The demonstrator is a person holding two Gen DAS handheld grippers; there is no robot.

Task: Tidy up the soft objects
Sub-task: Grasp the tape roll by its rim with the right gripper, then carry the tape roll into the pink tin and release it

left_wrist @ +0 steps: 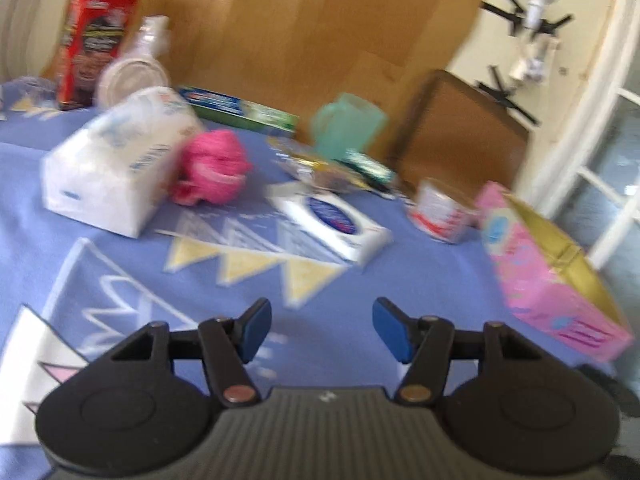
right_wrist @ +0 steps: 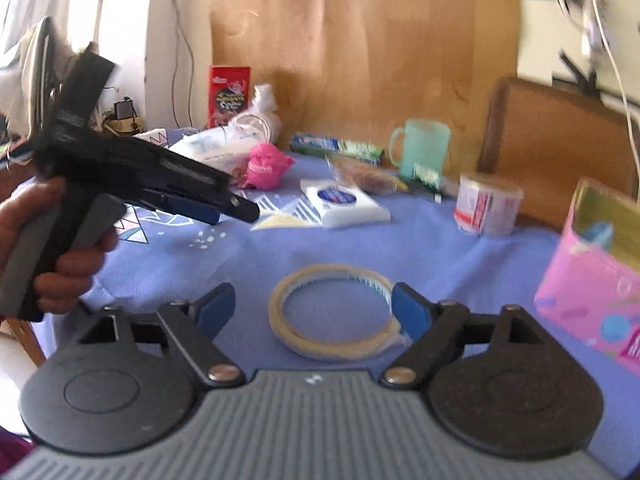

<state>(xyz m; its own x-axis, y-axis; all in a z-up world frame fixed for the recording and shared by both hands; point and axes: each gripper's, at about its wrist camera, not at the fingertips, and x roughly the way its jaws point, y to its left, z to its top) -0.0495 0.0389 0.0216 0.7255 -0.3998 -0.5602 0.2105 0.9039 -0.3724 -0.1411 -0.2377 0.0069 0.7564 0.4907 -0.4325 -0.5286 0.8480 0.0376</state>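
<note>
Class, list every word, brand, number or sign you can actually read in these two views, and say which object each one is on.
No text can be read letter for letter; both views are blurred.
Red box: print, too blurred.
Tissue pack: blue lettering, illegible.
Wipes pack: dark blue oval label, unreadable.
Toothpaste box: blurred.
Pink box: markings unreadable.
Tape roll: blue inner print, too small.

Both wrist cameras look forward and slightly down, low over the blue-clothed surface (left_wrist: 120,272), sharing the pink puff (left_wrist: 214,168) and wipes pack (right_wrist: 344,200).
</note>
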